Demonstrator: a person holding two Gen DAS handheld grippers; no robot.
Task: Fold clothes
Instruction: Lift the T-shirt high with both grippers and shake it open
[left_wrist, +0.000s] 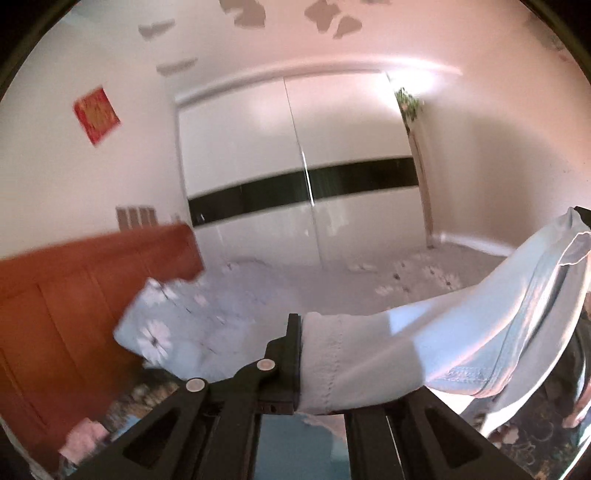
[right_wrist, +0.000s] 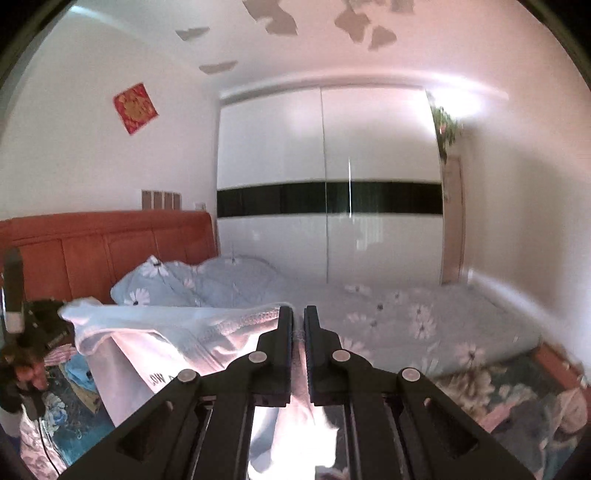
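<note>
A pale blue garment (left_wrist: 461, 332) hangs stretched in the air between my two grippers, above the bed. My left gripper (left_wrist: 306, 354) is shut on its hemmed edge; only the left finger (left_wrist: 284, 365) shows, the cloth covers the other. The cloth runs right to the other gripper at the frame edge (left_wrist: 580, 218). In the right wrist view my right gripper (right_wrist: 298, 332) is shut on the garment (right_wrist: 177, 332), which drapes down to the left and shows dark printed letters. The left gripper (right_wrist: 14, 295) appears at the far left there.
A bed with a blue floral duvet (right_wrist: 424, 317) and pillow (right_wrist: 155, 284) lies ahead, with an orange-red headboard (right_wrist: 103, 247) on the left. A white wardrobe (right_wrist: 332, 177) stands behind. A dark floral blanket (right_wrist: 517, 398) with other clothes (right_wrist: 77, 373) lies below.
</note>
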